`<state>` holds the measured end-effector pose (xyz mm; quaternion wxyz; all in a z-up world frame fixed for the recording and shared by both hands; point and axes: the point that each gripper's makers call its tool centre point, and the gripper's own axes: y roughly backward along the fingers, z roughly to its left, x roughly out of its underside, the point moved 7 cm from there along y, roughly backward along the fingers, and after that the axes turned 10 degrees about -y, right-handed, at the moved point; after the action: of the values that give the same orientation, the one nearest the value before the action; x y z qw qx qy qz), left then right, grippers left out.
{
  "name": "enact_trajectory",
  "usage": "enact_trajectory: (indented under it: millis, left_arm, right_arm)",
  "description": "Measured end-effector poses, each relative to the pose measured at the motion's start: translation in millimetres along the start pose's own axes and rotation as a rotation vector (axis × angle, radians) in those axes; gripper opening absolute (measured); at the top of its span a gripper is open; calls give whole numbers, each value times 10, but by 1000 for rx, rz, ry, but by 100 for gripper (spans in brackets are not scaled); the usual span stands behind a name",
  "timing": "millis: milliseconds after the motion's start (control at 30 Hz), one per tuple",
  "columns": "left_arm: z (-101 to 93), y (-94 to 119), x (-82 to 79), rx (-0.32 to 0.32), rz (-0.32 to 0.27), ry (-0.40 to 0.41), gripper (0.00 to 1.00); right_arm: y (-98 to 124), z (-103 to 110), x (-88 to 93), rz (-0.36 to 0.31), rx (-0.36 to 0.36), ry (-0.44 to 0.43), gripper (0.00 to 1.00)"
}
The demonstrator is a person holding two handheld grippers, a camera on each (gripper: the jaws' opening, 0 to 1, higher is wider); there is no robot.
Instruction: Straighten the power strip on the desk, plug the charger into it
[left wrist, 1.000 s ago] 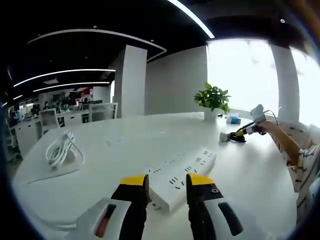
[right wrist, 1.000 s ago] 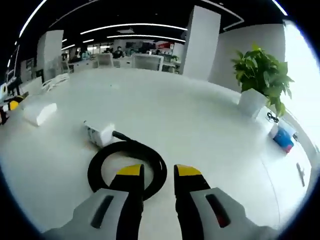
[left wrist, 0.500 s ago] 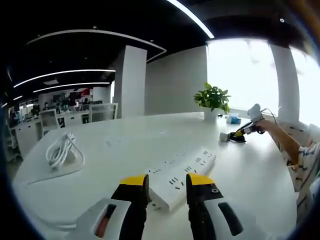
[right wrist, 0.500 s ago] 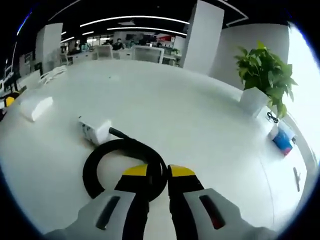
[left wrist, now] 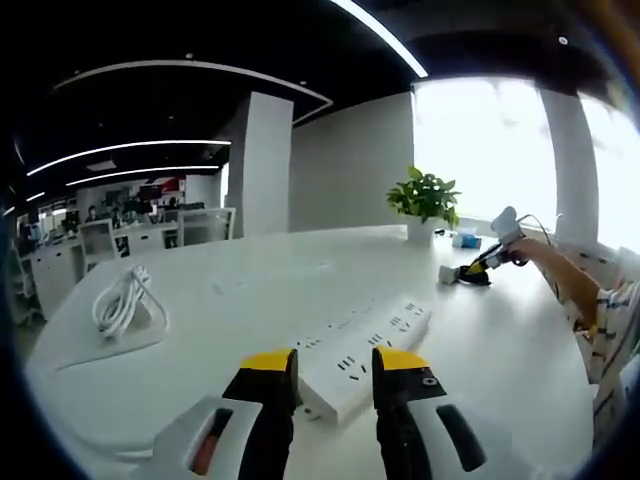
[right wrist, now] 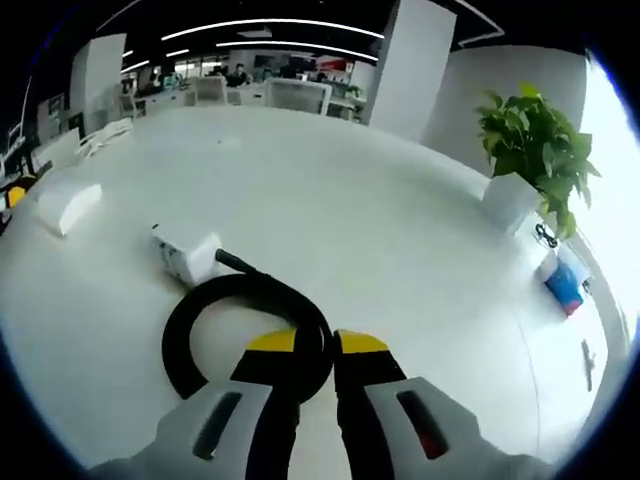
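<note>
Right gripper was clamped on the charger's black coiled cable, its white charger brick just ahead-left; the floppy cable likely drags, so gripping the rigid brick seemed better.

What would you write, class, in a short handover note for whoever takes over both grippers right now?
Left gripper: open, jaws at the near end of the power strip, not gripping it.
Right gripper: jaws closed on the charger's black cable, which loops back to the white charger on the desk.
Done: cable gripped.
Left: straighten the strip, bring the charger over, plug it in.
</note>
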<state>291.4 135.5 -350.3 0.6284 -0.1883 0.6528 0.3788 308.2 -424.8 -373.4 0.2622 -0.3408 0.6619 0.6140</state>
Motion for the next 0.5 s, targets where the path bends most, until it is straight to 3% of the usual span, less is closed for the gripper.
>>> enact_trajectory:
  millis: [233,500]
  left_arm:
    - [-16,-11,21,4,10,-4,30]
    - [26,-13,4,0,11,-5,30]
  right_arm:
    - [49,85,-33,3,60,73,9]
    - [227,196,-229,-18,150,184,7]
